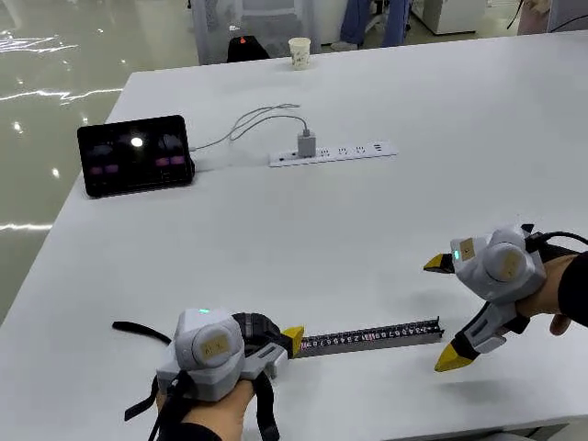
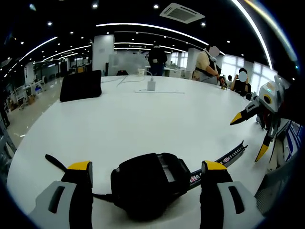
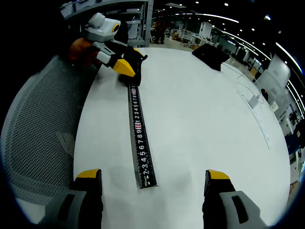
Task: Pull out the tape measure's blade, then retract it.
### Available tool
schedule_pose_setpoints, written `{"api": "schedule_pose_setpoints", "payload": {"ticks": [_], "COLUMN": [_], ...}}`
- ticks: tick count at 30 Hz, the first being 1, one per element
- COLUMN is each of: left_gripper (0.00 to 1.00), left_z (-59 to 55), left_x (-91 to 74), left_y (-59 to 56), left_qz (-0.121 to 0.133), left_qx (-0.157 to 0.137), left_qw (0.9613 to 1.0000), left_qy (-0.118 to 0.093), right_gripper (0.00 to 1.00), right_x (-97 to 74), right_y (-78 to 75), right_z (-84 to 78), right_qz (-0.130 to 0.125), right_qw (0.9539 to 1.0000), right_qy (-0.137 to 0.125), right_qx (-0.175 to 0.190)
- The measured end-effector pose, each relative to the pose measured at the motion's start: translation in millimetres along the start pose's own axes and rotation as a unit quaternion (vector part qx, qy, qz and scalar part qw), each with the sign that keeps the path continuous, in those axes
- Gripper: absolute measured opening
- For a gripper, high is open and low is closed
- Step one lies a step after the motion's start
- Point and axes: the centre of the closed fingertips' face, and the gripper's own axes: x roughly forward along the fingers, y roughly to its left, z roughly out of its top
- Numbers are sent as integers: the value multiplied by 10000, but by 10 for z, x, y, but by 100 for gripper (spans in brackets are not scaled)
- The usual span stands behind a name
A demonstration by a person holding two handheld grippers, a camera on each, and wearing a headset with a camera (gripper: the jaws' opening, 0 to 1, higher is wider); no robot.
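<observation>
Nearest, the left gripper (image 2: 147, 167) is spread wide. Its two yellow-tipped jaws stand either side of the black case (image 1: 260, 329) of the tape measure. The left gripper view shows a narrow gap at each jaw, so the case lies between the jaws and is not clamped.

Inventory, largest first:

1. One white table (image 1: 367, 230) carries all items.
2. One dark tablet (image 1: 135, 153) stands far ahead of the left gripper, off to its left-jaw side.
3. One white power strip (image 1: 344, 152) lies far ahead of the left gripper, roughly on its axis.
4. Two grippers. The right gripper (image 1: 446, 310) is also wide open and holds nothing.
5. One tape measure. Its single blade (image 3: 139, 138) is drawn out and lies flat on the table. It runs from the case, past the left gripper's right jaw, to the right gripper. The free end rests between the right gripper's jaws and touches neither.
6. One black strap (image 1: 138, 329) trails from the case, away from the right gripper.
7. One white charger (image 1: 306, 144) is plugged into the strip, and one cable (image 1: 253, 121) leads from it toward the tablet.
8. One paper cup (image 1: 299, 51) stands beyond the strip.

Markings: the blade is black with white numerals. From the free end, 1 to 9 are legible, then a red figure, then the count restarts. Each gripper body carries one tan label, too small to read.
</observation>
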Motion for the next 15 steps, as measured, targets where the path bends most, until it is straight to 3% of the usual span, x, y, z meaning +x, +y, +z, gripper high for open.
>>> {"api": "schedule_pose_setpoints", "payload": {"ticks": [2,10,15], "left_gripper": [90,88,88], "left_z": [10,15,18], "left_x": [-2,5,9], "left_y": [1,18,20], "left_qz": [-1,6,12], "left_qx": [-9,8,-10], "left_qw": [10000,10000,10000], "left_qy": [-36,-71,-94], "right_gripper": [84,48,33], "right_x": [8,52,43], "right_y": [35,75,126], "right_z": [-46,-131,-142], "right_qz": [120,320,423], "right_qw": [9999,9991,9986], "right_qy": [97,259,284], "right_qx": [-9,-18,-124]}}
